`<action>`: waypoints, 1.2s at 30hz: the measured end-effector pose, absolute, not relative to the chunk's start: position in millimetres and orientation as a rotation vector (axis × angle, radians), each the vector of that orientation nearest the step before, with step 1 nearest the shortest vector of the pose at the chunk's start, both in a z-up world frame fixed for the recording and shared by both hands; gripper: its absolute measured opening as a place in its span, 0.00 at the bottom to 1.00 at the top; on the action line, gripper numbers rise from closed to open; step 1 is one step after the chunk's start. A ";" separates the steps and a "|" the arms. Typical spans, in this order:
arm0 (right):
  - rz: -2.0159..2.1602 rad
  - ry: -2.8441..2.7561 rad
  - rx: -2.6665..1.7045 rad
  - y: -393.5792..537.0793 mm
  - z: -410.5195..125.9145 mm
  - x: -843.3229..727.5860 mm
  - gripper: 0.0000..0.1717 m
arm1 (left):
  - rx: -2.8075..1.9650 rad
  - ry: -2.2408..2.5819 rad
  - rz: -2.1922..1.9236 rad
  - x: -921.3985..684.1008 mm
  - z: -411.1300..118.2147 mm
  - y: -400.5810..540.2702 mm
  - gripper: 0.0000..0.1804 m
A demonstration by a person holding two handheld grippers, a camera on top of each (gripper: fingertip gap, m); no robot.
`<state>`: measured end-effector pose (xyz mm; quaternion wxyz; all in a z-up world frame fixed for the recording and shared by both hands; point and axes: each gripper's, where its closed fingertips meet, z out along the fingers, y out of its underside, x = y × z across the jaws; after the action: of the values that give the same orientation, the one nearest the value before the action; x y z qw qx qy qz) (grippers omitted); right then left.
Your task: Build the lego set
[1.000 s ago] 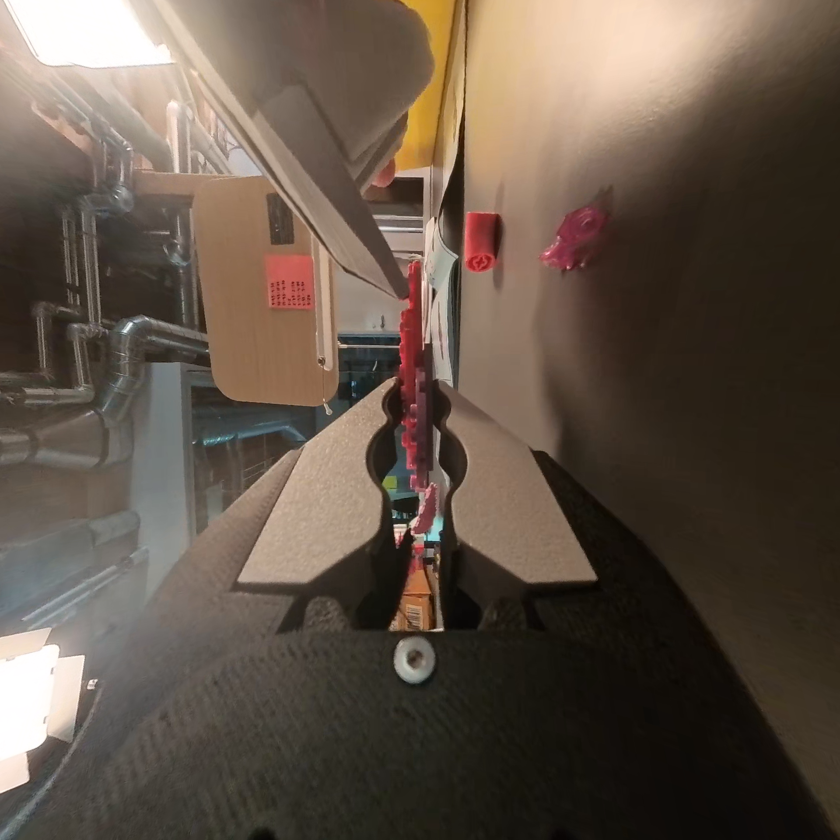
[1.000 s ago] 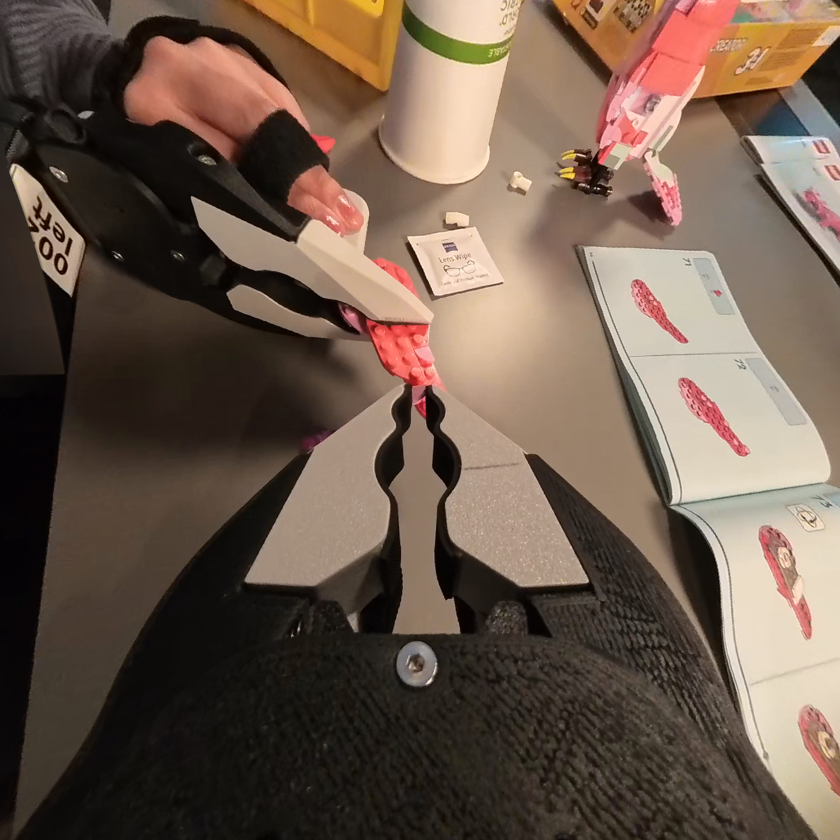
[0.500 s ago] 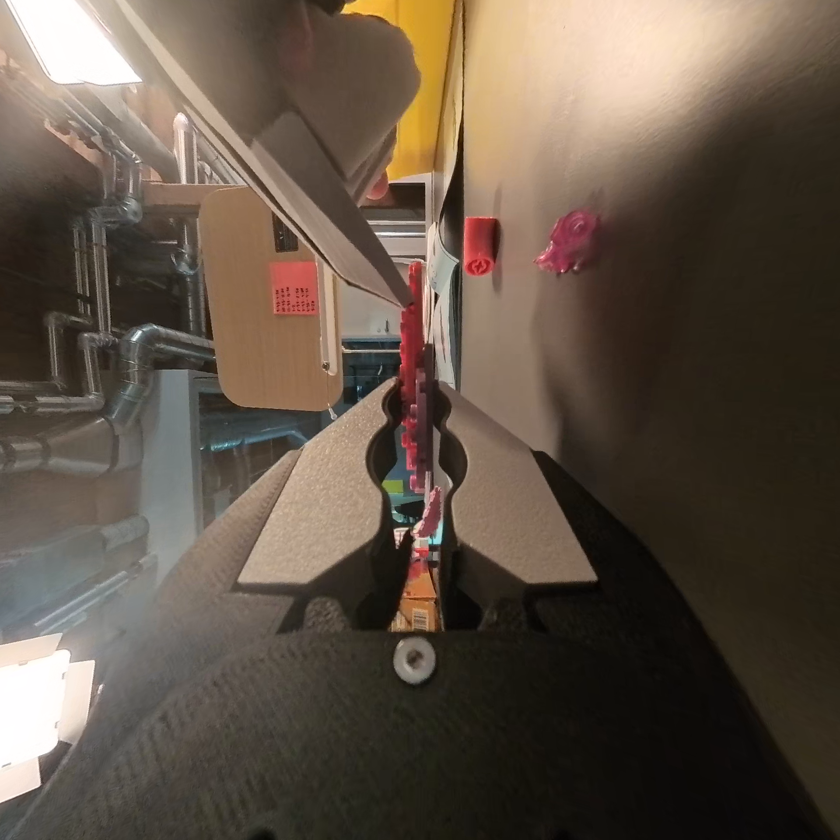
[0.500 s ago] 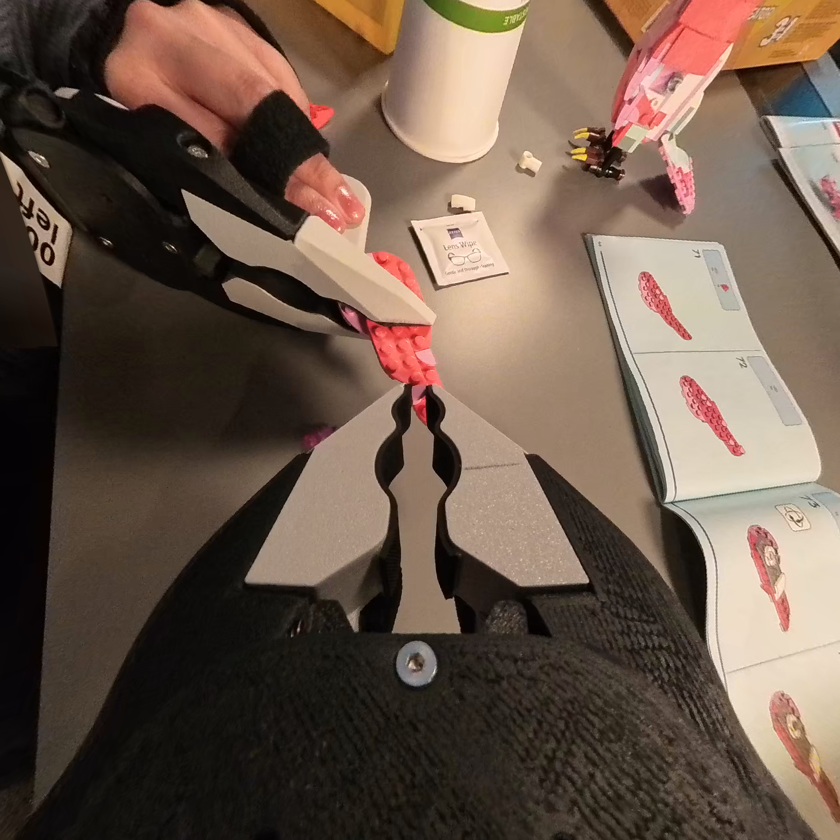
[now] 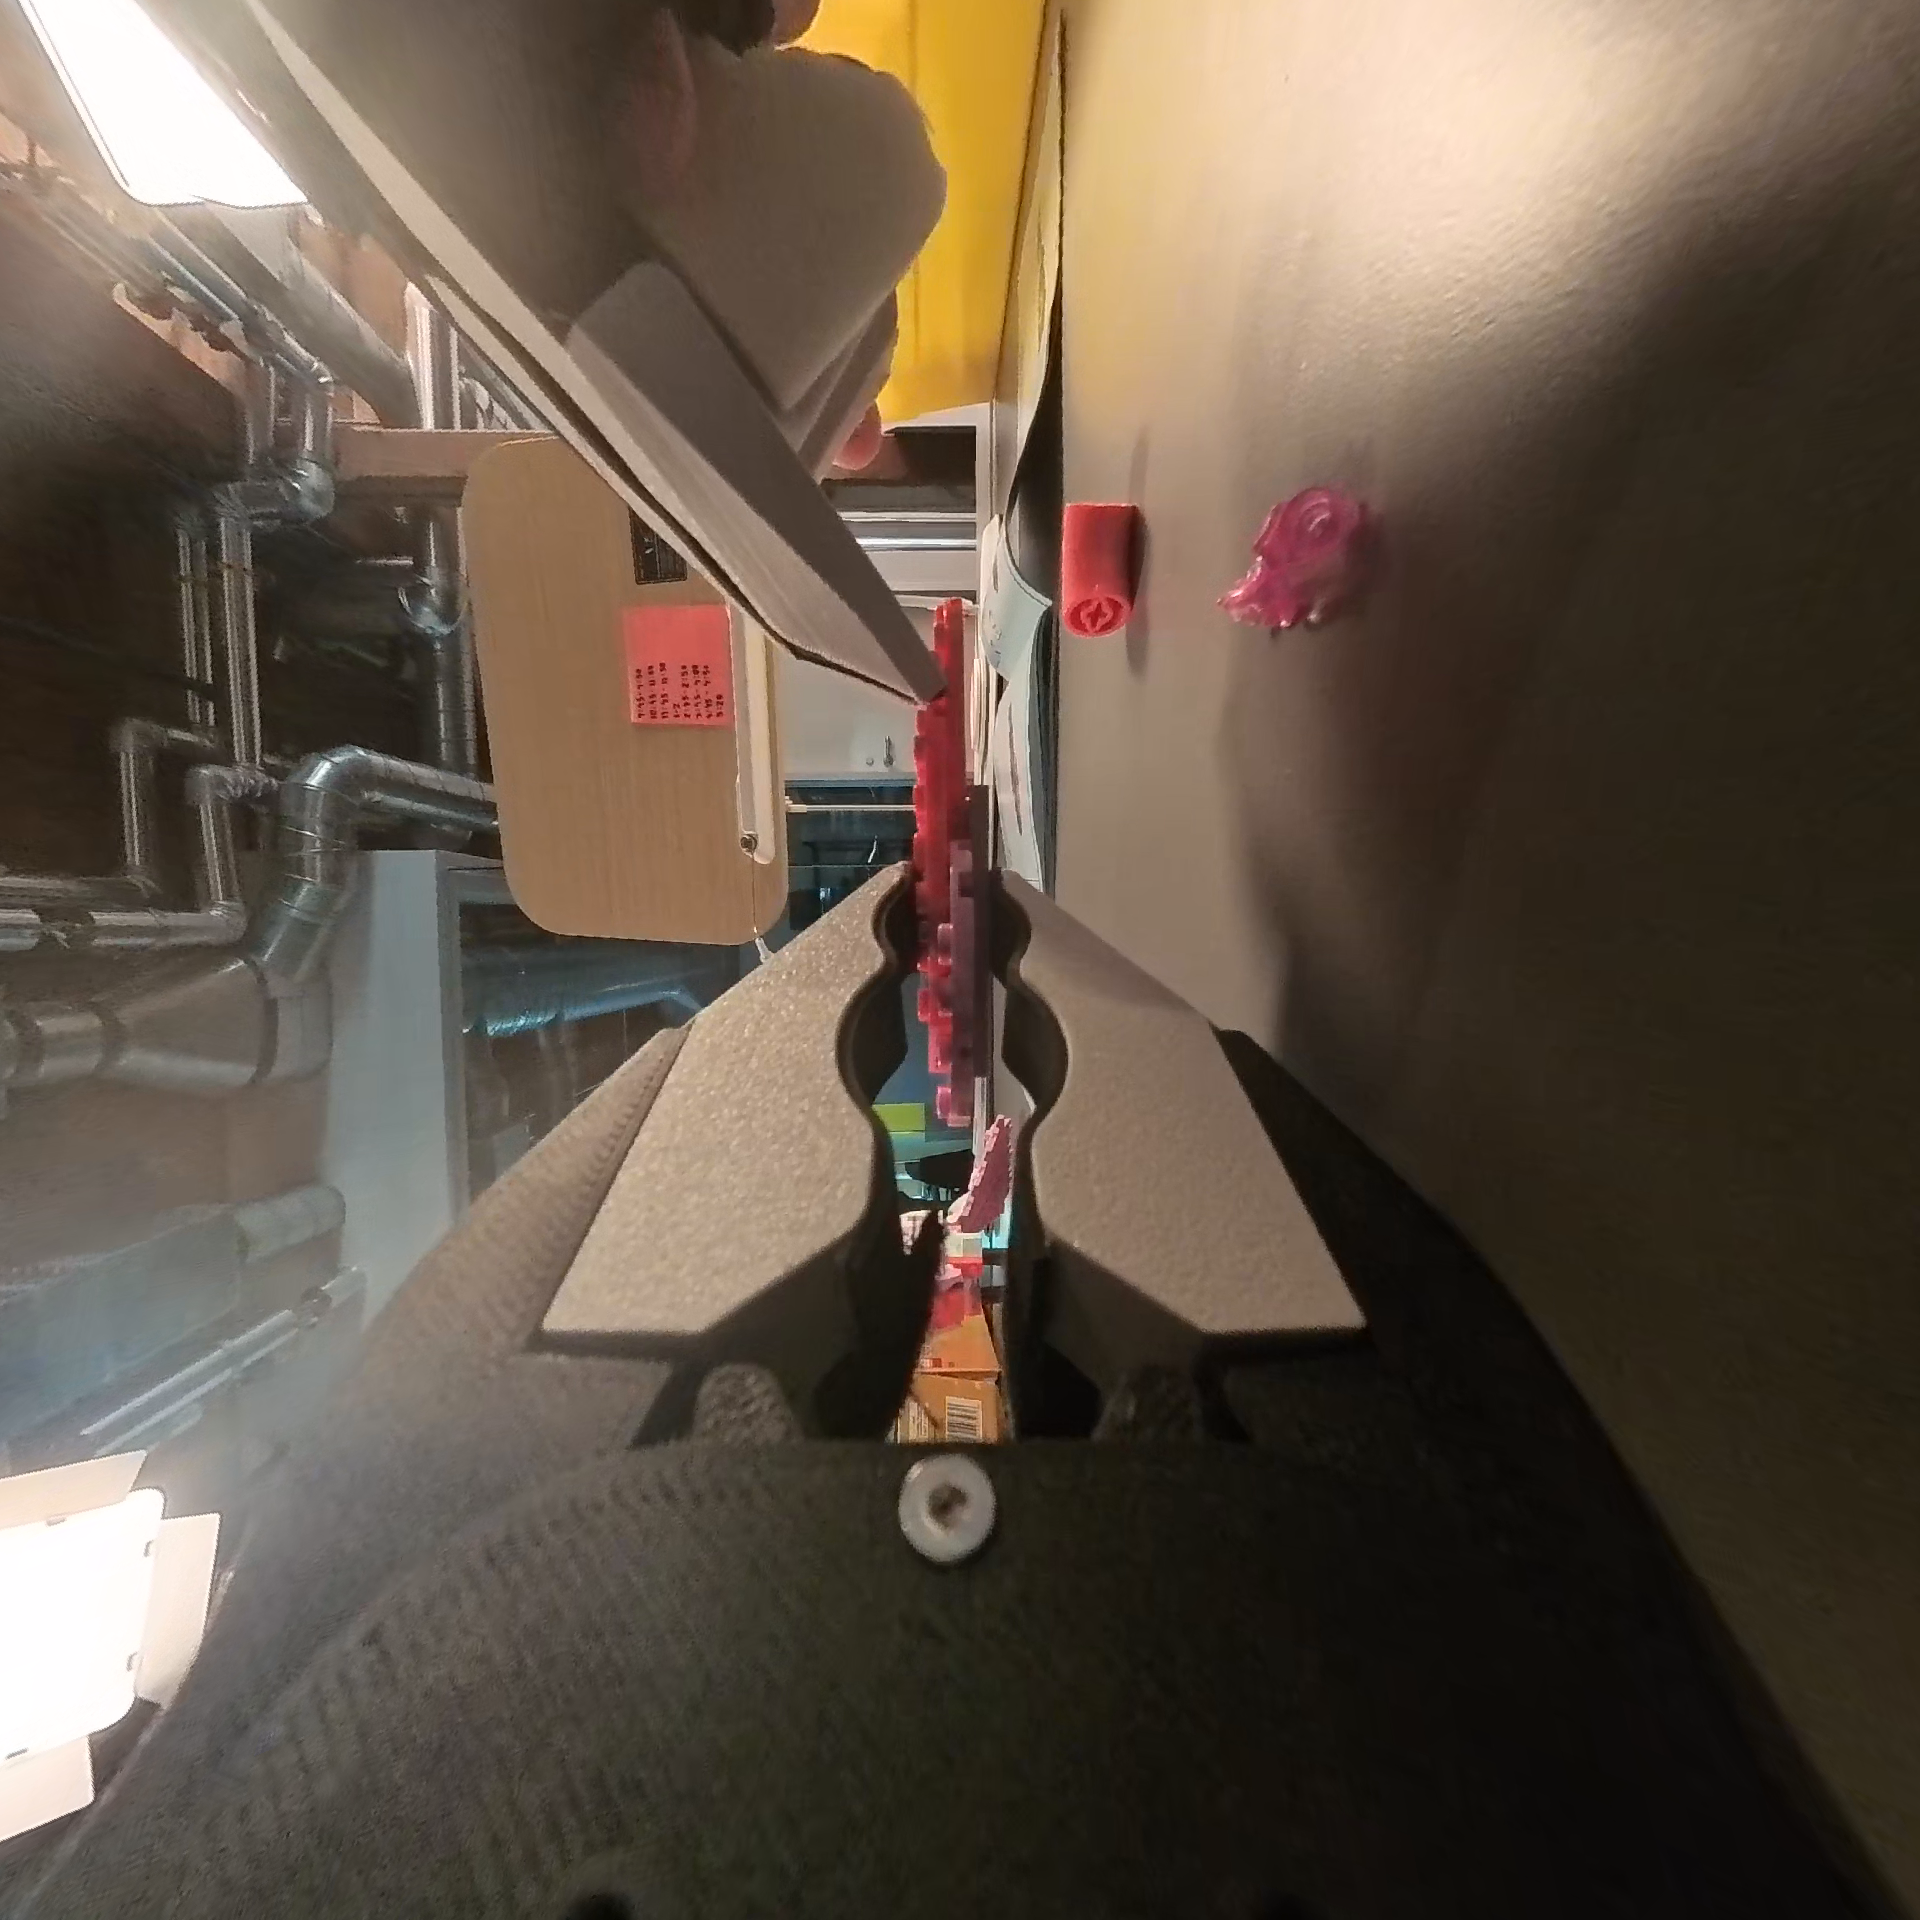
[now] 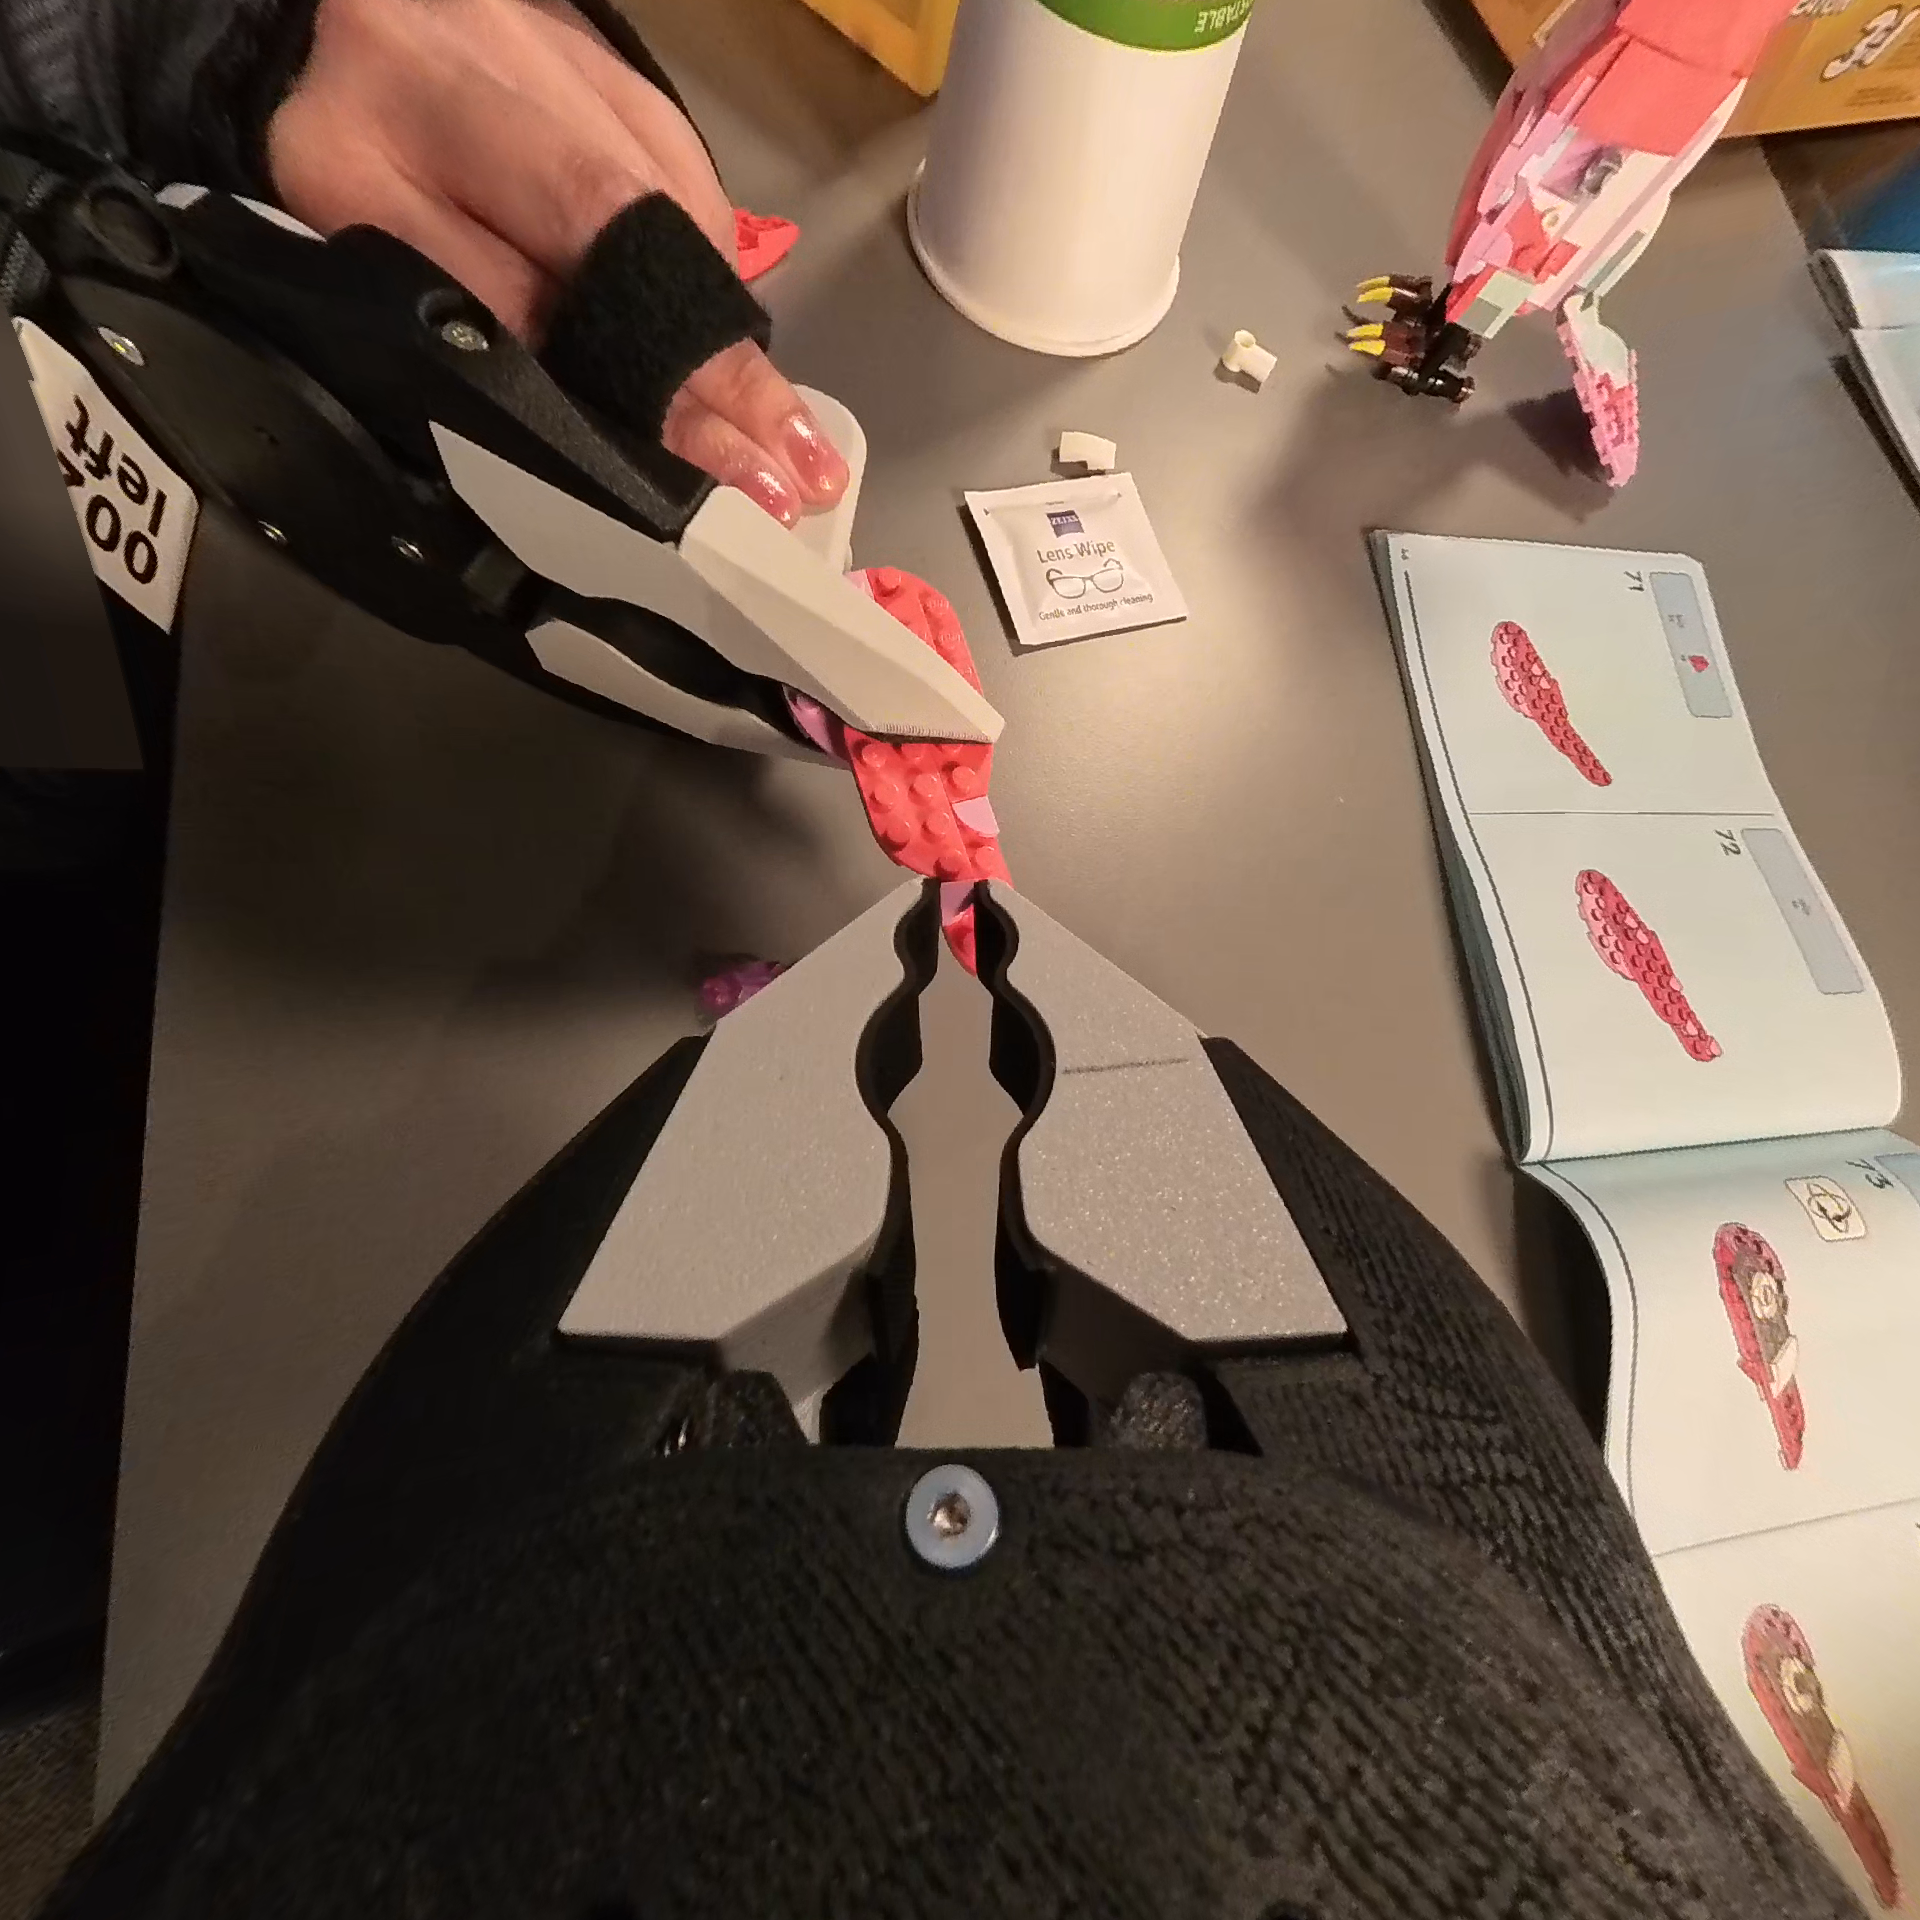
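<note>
A red brick-built wing (image 6: 920, 800) with pink tiles hangs above the grey table (image 6: 416, 1039), held from both ends. My left gripper (image 6: 904, 743), held by a hand, comes in from the upper left and is shut on the wing's wide end. In the left wrist view the left gripper (image 5: 956, 883) clamps the wing (image 5: 948, 790) edge-on, across its red and purple layers. My right gripper (image 6: 961, 899) is shut on the wing's narrow tip, where a pale pink tile sits. One of its fingers (image 5: 831, 582) touches the wing's side in the left wrist view.
A white canister (image 6: 1070, 177), a wipe sachet (image 6: 1075, 561), two small white pieces (image 6: 1247, 358) and a pink brick bird (image 6: 1558, 187) lie beyond. An open instruction booklet (image 6: 1621, 831) is at the right. A magenta piece (image 6: 738, 982) lies left of my right fingers. My two grippers' fingertips are within a few centimetres of each other. From the right gripper's tips to the magenta piece (image 6: 738, 982) is close to 6 centimeters. Look for it in the left wrist view (image 5: 1310, 545) too.
Both grippers have stayed clamped on the wing. The left gripper and hand have drifted slightly; the wing keeps its place between the two.
</note>
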<state>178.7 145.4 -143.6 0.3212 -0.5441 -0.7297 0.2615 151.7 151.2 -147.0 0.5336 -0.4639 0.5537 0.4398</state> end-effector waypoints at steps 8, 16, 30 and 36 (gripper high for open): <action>0.672 -1.912 -1.415 146.3 -142.7 178.7 0.02 | -1.108 1.320 1.050 151.7 -147.4 151.6 0.06; 0.540 -1.922 -1.596 163.3 -174.2 219.6 0.02 | -1.139 1.322 1.043 148.4 -150.0 153.7 0.06; 0.604 -1.891 -1.716 161.8 -190.4 239.0 0.05 | -1.147 1.329 1.026 149.6 -152.1 153.5 0.06; 0.646 -1.871 -1.760 161.5 -190.9 239.9 0.08 | -1.150 1.330 1.022 149.7 -152.6 153.6 0.06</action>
<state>239.9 161.5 -190.9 0.2437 -0.6444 -0.6851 0.2365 149.7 153.6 -152.6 0.5262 -0.4810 0.5560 0.4272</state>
